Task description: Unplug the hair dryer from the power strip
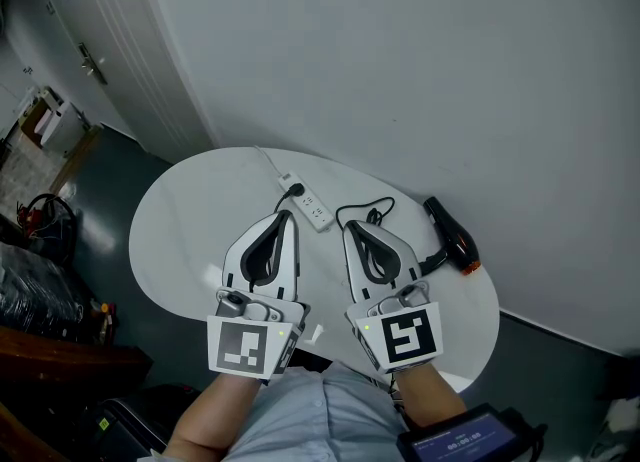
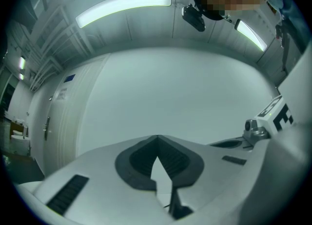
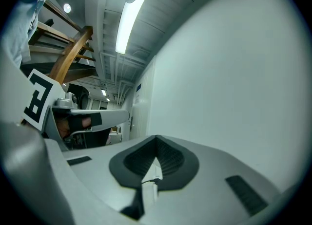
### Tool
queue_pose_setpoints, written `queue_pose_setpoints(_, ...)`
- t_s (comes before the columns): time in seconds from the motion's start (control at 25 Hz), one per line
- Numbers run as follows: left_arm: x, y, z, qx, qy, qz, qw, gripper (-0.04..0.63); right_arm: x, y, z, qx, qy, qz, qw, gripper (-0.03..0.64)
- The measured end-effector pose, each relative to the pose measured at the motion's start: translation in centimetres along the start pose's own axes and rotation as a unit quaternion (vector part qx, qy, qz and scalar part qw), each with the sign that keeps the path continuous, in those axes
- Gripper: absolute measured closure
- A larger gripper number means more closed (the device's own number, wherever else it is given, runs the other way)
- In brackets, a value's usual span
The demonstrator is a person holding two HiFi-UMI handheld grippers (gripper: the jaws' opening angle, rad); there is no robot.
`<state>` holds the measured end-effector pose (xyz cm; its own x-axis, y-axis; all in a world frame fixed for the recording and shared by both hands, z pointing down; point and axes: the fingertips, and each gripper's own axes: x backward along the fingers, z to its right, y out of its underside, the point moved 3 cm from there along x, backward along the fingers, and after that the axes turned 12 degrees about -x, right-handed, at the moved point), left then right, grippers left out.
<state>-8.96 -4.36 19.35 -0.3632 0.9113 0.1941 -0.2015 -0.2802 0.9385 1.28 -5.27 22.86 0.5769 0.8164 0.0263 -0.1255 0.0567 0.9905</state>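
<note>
A white power strip (image 1: 306, 202) lies at the back of the white oval table (image 1: 180, 230), with a black plug (image 1: 293, 190) in its far end. A black cord (image 1: 362, 213) loops from there to the black hair dryer (image 1: 450, 234) with an orange nozzle, lying at the right. My left gripper (image 1: 287, 216) (image 2: 157, 137) is shut and empty, its tips just short of the strip. Beside it my right gripper (image 1: 350, 227) (image 3: 156, 137) hovers shut and empty near the cord loop. Through the right jaws' gap, part of the strip (image 3: 154, 173) shows below.
A pale wall rises close behind the table. A white door (image 1: 110, 40) stands at the left. Dark bags and clutter (image 1: 40, 220) sit on the floor at the left. A dark tablet-like device (image 1: 465, 440) is at the person's waist.
</note>
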Motion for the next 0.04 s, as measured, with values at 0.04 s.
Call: queue_pose_setpoints(0.04,0.04,0.02,0.0,0.0,0.0,0.0,1.0,0.597,0.0,0.04,-0.03,0.0,0.0,0.0,1.0,0.617)
